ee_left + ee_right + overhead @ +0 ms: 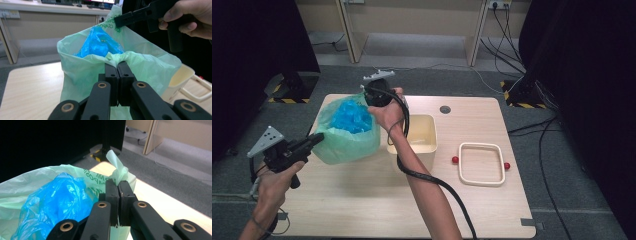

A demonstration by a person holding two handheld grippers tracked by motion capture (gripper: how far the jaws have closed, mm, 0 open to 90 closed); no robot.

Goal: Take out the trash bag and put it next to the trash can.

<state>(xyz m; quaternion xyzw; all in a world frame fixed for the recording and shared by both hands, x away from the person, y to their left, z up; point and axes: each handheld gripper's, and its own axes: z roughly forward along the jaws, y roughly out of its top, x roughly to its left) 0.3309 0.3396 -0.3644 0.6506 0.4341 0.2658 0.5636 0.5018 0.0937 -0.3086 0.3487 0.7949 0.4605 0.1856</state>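
A pale green bag [346,137] with blue plastic [350,116] inside sits at the table's [362,200] far left. The left gripper [315,140] pinches its near rim; the right gripper [371,95] pinches the far rim. Just right of the bag stands a cream bin [419,137], and farther right a cream frame [482,164] with red knobs lies well apart.

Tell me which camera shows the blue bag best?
The right gripper view: the blue bag sits close and large inside the green bag. The left gripper view shows just its top poking above the green rim. The high view shows it small, as a blue patch.
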